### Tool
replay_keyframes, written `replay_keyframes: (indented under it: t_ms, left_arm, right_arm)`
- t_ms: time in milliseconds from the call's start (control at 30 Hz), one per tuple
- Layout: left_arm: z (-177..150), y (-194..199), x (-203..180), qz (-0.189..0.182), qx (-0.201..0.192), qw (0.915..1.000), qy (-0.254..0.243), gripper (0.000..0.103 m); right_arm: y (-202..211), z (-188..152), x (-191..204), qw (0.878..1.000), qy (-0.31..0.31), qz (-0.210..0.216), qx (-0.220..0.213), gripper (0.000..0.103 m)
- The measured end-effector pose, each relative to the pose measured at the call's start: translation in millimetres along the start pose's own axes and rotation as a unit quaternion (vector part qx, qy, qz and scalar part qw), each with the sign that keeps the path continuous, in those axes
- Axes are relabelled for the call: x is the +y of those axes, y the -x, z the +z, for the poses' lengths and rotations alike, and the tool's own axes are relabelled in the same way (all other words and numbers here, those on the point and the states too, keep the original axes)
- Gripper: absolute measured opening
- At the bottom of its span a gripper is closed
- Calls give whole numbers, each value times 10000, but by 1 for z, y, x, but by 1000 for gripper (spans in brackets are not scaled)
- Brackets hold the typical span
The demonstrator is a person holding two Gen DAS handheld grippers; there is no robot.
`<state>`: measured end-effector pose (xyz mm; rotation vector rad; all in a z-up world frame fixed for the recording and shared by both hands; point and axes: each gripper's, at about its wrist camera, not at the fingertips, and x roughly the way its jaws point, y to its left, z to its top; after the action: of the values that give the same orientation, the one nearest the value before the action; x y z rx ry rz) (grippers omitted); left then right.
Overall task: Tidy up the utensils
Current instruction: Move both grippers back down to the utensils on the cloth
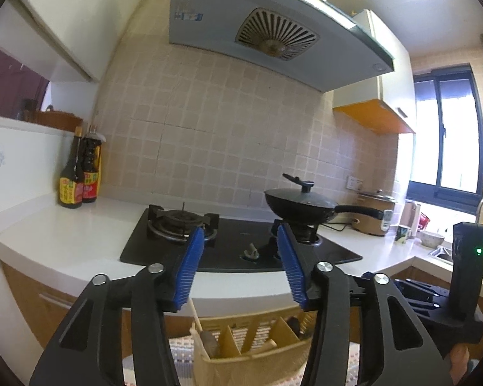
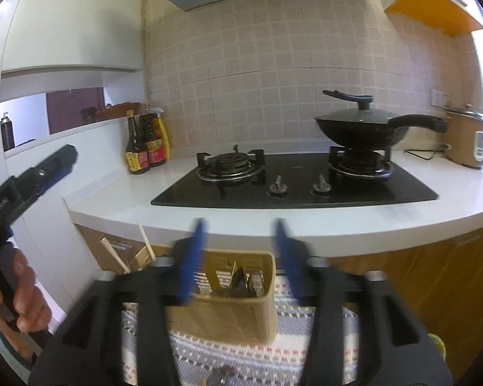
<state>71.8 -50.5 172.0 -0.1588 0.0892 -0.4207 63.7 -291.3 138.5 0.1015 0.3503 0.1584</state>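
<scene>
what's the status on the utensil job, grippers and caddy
Left gripper open, empty. Right gripper open, empty. Utensil caddy on patterned cloth below counter, chopsticks and dark utensils inside. Nothing blocking.

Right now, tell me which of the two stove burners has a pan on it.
The right burner, nearest the rice cooker, carries the lidded black pan. The left burner, nearer the sauce bottles, is bare.

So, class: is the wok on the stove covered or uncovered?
Covered. A lid with a black knob sits on the wok, which stands on the right burner.
</scene>
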Motion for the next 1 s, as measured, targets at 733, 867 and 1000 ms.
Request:
replay_keyframes:
  t_ms: [733, 867, 1000]
  left_arm:
    - [-106, 34, 24, 200, 2844, 9569, -554, 56]
    - [-149, 15, 36, 70, 3827, 9223, -530, 43]
    - [-182, 0, 44, -122, 4549, 8892, -472, 34]
  right_arm:
    - [-17, -101, 37, 9533, 63, -180, 3015, 41]
    - [-33, -123, 29, 9362, -268, -12, 3505, 37]
    - [-52, -144, 12, 9143, -763, 55, 3978, 37]
